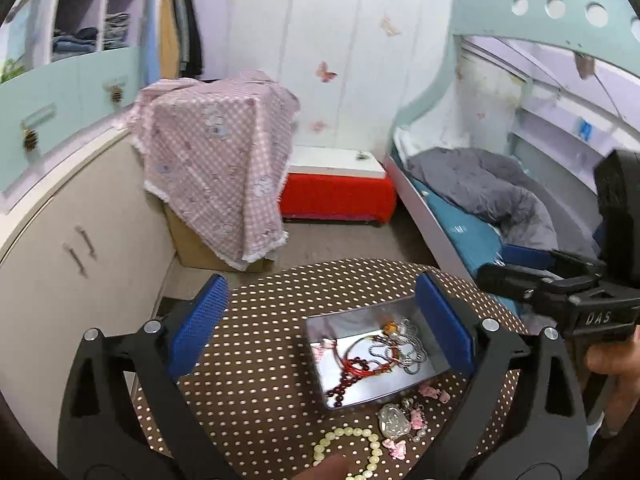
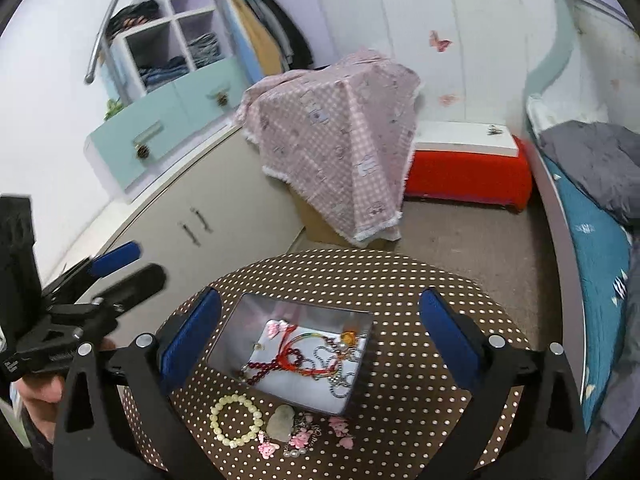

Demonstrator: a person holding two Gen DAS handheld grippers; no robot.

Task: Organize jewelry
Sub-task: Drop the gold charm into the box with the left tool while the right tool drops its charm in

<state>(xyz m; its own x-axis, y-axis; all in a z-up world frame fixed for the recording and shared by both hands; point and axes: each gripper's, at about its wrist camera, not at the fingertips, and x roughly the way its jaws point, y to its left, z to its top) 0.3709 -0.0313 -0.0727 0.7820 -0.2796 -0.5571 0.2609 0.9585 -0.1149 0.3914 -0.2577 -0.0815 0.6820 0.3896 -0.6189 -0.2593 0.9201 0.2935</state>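
Note:
A metal tin point(image 1: 320, 334) point(image 2: 228, 340) sits on a round brown polka-dot table point(image 1: 256, 360) point(image 2: 416, 360). It holds a dark red bead bracelet point(image 1: 344, 386) point(image 2: 266, 370), red cords and silver chains point(image 1: 404, 354) point(image 2: 340, 384). In front of the tin lie a pale bead bracelet point(image 1: 362, 446) point(image 2: 236, 420), a pale pendant point(image 1: 394, 420) point(image 2: 281, 422) and pink charms point(image 1: 432, 392) point(image 2: 300, 438). My left gripper point(image 1: 320, 324) is open above the table. My right gripper point(image 2: 320, 336) is open above the tin, and shows in the left wrist view point(image 1: 516, 264) too.
A box under a pink checked cloth point(image 1: 216, 160) point(image 2: 340, 140) stands behind the table. A red and white chest point(image 1: 336, 188) point(image 2: 468, 168) is by the wall. A bed point(image 1: 480, 200) point(image 2: 592, 220) runs along the right. A cream cabinet point(image 1: 72, 240) point(image 2: 192, 216) is on the left.

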